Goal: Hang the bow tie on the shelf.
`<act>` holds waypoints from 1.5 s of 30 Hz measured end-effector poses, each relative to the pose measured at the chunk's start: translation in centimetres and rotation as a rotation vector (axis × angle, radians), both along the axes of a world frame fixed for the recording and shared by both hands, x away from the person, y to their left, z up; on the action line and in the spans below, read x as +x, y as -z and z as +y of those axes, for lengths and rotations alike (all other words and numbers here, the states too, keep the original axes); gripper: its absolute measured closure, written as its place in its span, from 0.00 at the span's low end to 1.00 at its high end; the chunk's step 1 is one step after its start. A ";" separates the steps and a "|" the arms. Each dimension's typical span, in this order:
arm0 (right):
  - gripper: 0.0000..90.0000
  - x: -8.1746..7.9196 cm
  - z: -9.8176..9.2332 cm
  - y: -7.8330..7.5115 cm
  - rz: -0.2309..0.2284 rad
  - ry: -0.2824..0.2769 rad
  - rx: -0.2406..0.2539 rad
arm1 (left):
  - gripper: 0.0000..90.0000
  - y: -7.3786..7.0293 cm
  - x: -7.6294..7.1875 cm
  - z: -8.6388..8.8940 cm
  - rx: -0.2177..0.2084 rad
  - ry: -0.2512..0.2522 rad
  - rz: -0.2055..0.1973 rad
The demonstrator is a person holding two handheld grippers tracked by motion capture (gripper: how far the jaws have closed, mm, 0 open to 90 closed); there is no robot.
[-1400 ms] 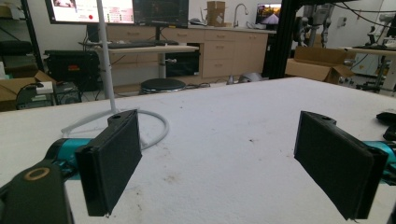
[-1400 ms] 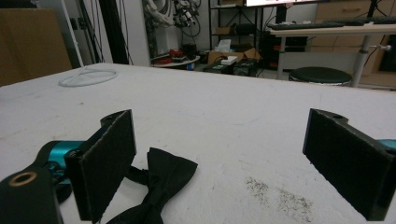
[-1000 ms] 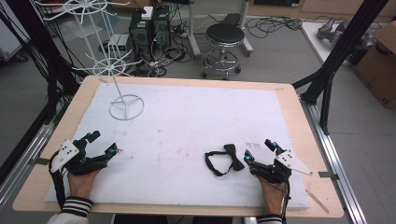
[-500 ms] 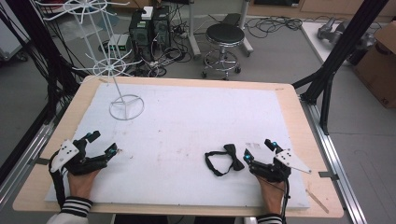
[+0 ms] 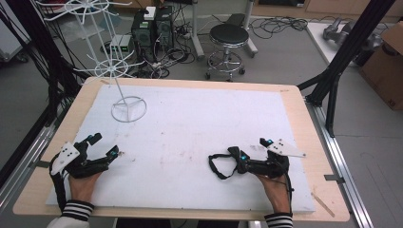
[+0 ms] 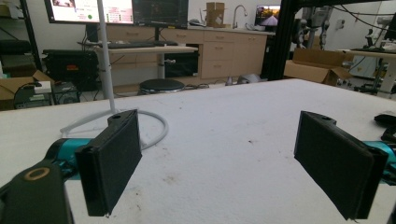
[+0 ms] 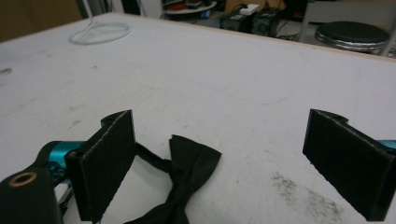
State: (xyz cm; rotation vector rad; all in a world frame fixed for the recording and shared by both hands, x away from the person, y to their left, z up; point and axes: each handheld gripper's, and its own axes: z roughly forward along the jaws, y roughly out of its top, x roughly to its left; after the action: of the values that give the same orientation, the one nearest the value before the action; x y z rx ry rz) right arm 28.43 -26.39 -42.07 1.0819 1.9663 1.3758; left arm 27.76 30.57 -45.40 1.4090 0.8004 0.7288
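A black bow tie (image 5: 222, 164) with its strap looped lies flat on the white table cover (image 5: 199, 118) at the front right. My right gripper (image 5: 252, 149) is open just to the right of it. In the right gripper view the bow tie (image 7: 189, 170) lies low between the jaws of my right gripper (image 7: 224, 156), close to the left pad (image 7: 105, 163), and the strap runs behind that pad. My left gripper (image 5: 105, 145) rests open at the front left, and in its own view my left gripper (image 6: 219, 158) has only bare cover between its pads.
A white wire stand (image 5: 128, 110) with a ring base and spoked tiers stands at the back left; its pole (image 6: 105, 56) rises ahead of the left gripper. Beyond the table's far edge are a black stool (image 5: 228, 35) and computer boxes (image 5: 152, 23). Black frame posts (image 5: 342, 61) flank the table.
My right gripper has edged a little to the left, closer to the bow tie. The left gripper and the bow tie have stayed where they were.
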 end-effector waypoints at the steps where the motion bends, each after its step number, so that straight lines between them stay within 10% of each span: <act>1: 0.10 0.0 0.0 0.0 0.000 0.000 0.000 | 0.17 0.0 0.0 0.0 0.000 0.000 0.000; 9: 0.10 1.0 1.8 -1.7 0.173 -0.045 -0.168 | 0.17 0.0 0.0 0.0 0.000 0.001 0.000; 22: 0.24 2.0 3.0 -2.2 0.386 -0.065 -0.268 | 0.17 0.0 0.0 0.0 0.001 0.002 0.000; 45: 0.54 2.8 4.1 -1.3 0.574 -0.046 -0.303 | 0.17 0.0 0.0 0.0 0.000 0.002 0.000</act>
State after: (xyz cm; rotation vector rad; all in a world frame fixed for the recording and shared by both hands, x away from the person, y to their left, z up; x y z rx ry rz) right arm 31.26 -22.30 -40.79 1.3908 2.5089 0.7924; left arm 27.78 30.59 -45.41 1.4099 0.7986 0.7268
